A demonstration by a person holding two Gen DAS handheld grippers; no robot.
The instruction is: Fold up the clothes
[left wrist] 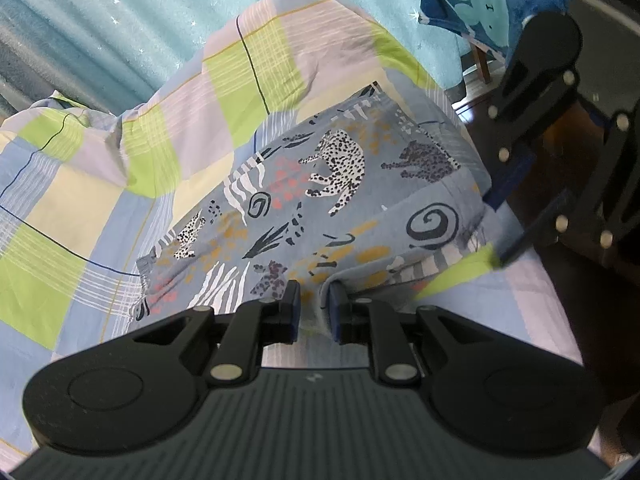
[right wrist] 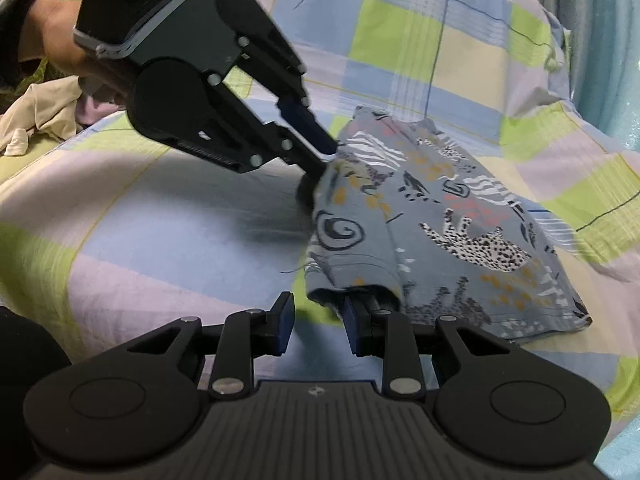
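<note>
Left claw (right wrist: 326, 160) at printed garment (right wrist: 436, 224) edge, wrist (right wrist: 52, 36) visible

Bare checked bedspread (right wrist: 168, 232) left of folded garment (right wrist: 440, 220).

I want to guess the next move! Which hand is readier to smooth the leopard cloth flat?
Probably the left gripper: its jaws sit right at the folded leopard-print cloth edge. The right gripper has one finger tucked under a fold, so it must slip out first.
</note>
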